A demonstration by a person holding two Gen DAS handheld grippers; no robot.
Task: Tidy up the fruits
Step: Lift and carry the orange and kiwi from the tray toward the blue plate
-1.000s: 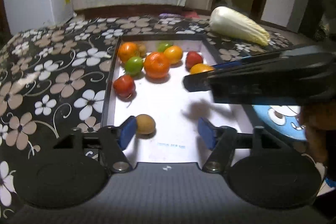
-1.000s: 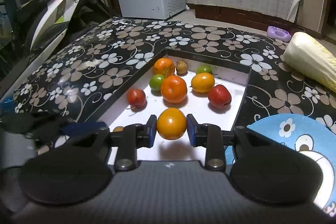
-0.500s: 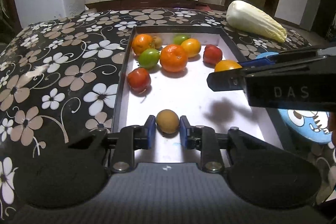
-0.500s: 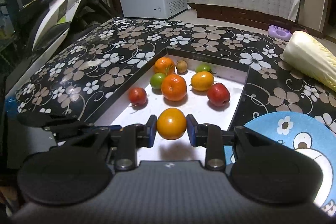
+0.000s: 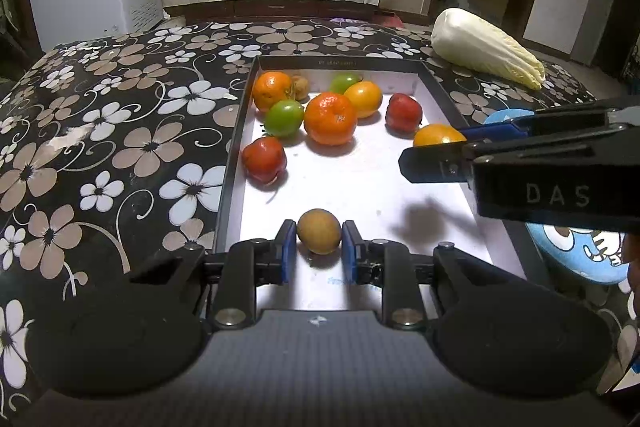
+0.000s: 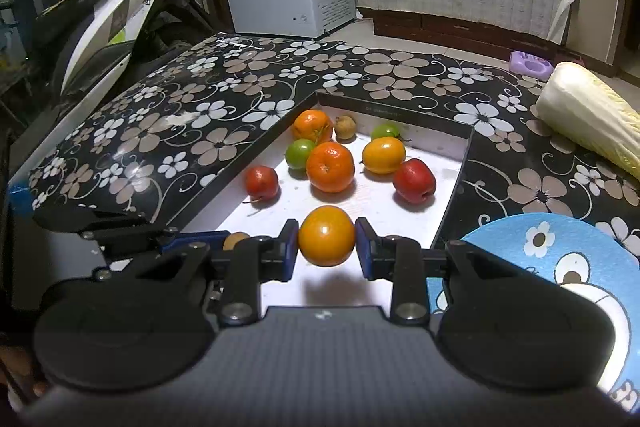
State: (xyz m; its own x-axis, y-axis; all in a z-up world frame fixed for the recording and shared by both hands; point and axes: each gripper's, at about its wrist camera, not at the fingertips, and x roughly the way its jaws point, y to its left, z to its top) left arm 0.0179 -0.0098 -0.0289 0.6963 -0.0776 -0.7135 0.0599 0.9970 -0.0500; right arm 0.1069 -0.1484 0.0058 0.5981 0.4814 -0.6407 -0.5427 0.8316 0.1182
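Counter (image 5: 120, 131): covered in a black cloth with pale flowers; it carries everything, likely so both hands can reach.
Cabbage (image 5: 484, 47): lies on its side at the far right corner, well apart from the fruit, seemingly no part of the sorting.
Tray (image 5: 234, 147): a shallow white box with a dark rim, mid-counter; it keeps the round fruit from rolling off.
Plate (image 6: 560, 247): blue, cartoon-printed, just right of the tray; probably where picked fruit goes.
Loose fruit: oranges, green fruits, red fruits and a small brown one bunch at the tray's far end, one red fruit (image 5: 264, 160) a little apart on the left.
Right hand-held gripper (image 6: 327, 245): clenched on an orange (image 6: 327, 235), held above the tray floor near its right rim, its shadow below, so already lifted for carrying.
Left hand-held gripper (image 5: 319, 247): its jaws have just been closing and now grip a brown fruit (image 5: 319, 236) at the tray's near end; it looks not yet lifted.
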